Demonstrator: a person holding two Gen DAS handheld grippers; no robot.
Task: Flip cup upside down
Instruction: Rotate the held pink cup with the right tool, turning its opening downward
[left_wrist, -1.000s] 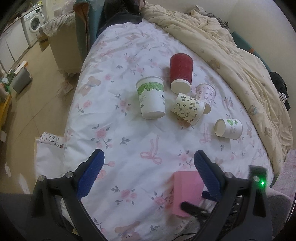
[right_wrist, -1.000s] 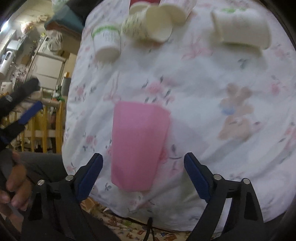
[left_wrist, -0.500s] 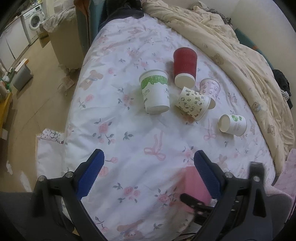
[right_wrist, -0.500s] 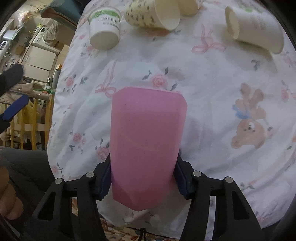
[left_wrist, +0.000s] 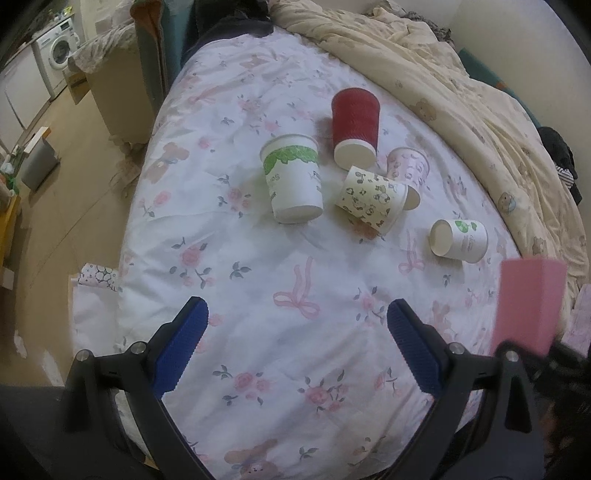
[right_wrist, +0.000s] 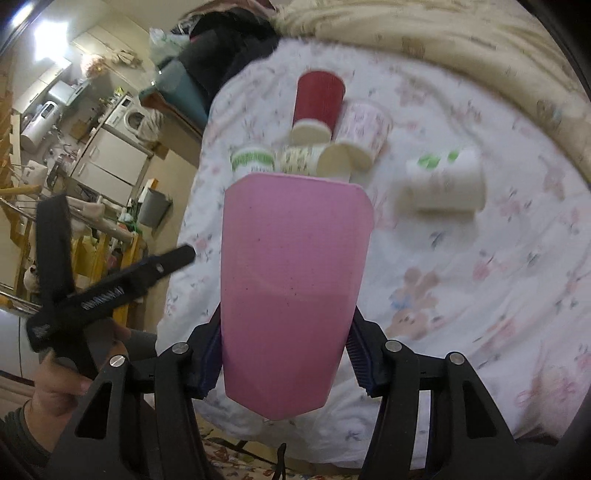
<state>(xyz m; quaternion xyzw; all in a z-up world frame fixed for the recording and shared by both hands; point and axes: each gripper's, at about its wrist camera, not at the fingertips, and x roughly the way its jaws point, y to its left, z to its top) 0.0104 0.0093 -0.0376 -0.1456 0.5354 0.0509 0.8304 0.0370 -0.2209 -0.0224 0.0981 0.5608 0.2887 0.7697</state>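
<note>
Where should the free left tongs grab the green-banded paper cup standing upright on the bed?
Grip the green-banded cup across its mid-wall, coming in level from the near side with the open left tongs. It stands upright, walls exposed in front; the leopard-print cup crowds its right.

I see a bed (left_wrist: 258, 332) under a floral sheet, a cream quilt (left_wrist: 461, 92) bunched along its far side. Left, a tan floor (left_wrist: 55, 221) leads to a washing machine (left_wrist: 61, 46).

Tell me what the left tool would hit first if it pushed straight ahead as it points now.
Probably the floral bedsheet itself: the open left tool points at bare sheet. Farther along that line stands the green-banded cup, though depth is hard to judge.
</note>
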